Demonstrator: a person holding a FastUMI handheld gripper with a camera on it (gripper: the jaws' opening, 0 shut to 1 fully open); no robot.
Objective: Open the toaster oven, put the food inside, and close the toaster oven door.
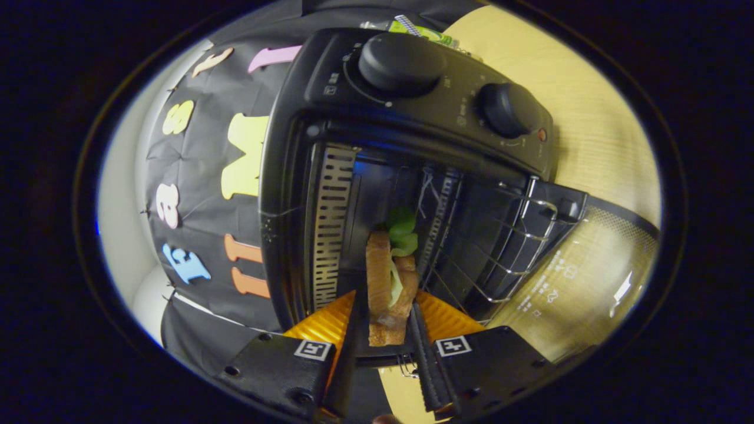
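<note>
Gripper view. The whole scene is being seen rolled to one side, so the toaster oven [412,171] is appearing tipped, with its control panel running across the far part.

The hand-held gripper [386,321] is being held clamped on a sandwich [386,282]: one finger is being pressed against each flat side of it, and the bread is being squeezed between them. The sandwich is being carried edge-on, with bread slices outside, a pale filling between, and a green leaf [402,231] sticking out at its far end.

The far end of the sandwich is being shown at the mouth of the oven cavity, the leaf already against the dark interior; how deep it is sitting inside cannot be told.

The toaster oven door [580,277] is being seen fully open, swung out to the right of the cavity and lying over the worktop [595,123]. Its glass is letting the pale wood show through, and small white markings are printed on it.

A wire rack [512,235] is being seen inside the cavity, right of the sandwich, reaching out toward the door hinge. A slotted metal panel [330,235] is lining the cavity wall left of the sandwich.

Two round knobs are being seen on the control panel: a larger-looking one [402,62] to the left and another [508,109] to the right, with a small red lamp [541,135] just beyond the latter.

A green packet [421,32] is being glimpsed behind the oven, mostly hidden.
</note>
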